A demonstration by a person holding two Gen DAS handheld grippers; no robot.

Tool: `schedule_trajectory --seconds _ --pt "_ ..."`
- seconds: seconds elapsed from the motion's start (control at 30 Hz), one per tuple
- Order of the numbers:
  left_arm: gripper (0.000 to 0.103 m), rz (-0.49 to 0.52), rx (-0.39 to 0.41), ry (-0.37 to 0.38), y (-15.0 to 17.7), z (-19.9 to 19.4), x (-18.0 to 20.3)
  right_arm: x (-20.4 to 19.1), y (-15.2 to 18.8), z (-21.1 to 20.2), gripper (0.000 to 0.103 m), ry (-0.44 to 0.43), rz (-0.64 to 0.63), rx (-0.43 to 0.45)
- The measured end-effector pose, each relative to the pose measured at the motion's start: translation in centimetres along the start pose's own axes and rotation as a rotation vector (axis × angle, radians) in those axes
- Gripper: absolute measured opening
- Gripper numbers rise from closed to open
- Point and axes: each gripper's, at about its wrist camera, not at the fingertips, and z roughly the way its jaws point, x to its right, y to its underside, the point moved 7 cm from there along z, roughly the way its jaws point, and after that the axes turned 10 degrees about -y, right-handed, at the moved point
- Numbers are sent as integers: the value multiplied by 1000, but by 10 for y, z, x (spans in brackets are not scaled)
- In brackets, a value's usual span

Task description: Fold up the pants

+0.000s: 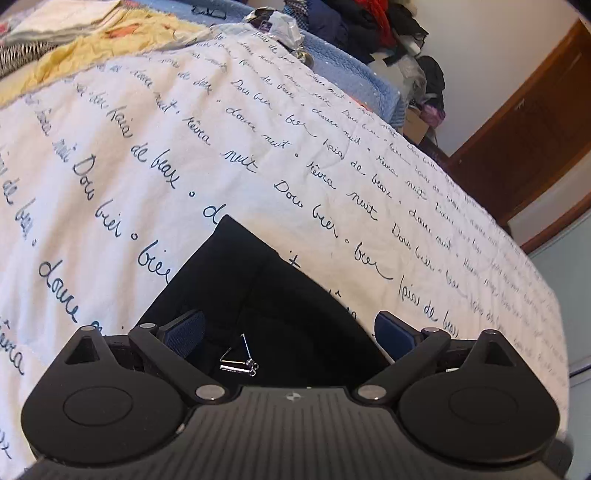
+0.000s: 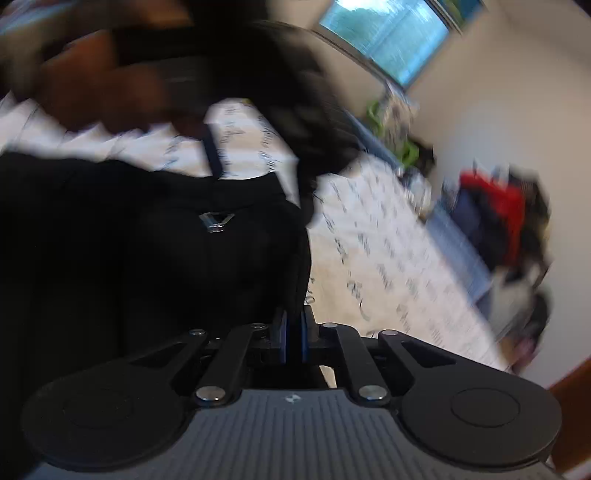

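Observation:
Black pants (image 1: pixel 255 295) lie on a white bedspread with blue cursive writing (image 1: pixel 184 147). One corner of the pants points away from me, and a small metal clasp (image 1: pixel 240 360) shows on the cloth. My left gripper (image 1: pixel 288 328) is open, with its fingers on either side of the pants' near edge. In the blurred right wrist view, my right gripper (image 2: pixel 293 336) is shut on the edge of the pants (image 2: pixel 147 258), which hang as a dark mass to the left. A metal clasp (image 2: pixel 216 219) shows on them.
Yellow and white cloths (image 1: pixel 92 40) lie at the bed's far left. A blue blanket (image 1: pixel 351 77) and a pile of clothes (image 1: pixel 369 22) lie at the far side. A wooden door (image 1: pixel 535 129) is on the right. A window (image 2: pixel 391 33) and red clothing (image 2: pixel 495 206) show in the right wrist view.

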Motion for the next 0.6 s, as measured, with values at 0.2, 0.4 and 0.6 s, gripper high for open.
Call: schedule_trajectory --seconds 0.2,0.4,0.6 --pt "83 -98 -62 40 4 3 -19 -58 -2 -19 8 123 -263 27" --pt "15 -107 -49 70 25 -8 -30 -65 -2 -26 8 128 -204 40" --pt "13 -95 35 92 52 -36 -40 -56 10 -30 28 215 -145 -19"
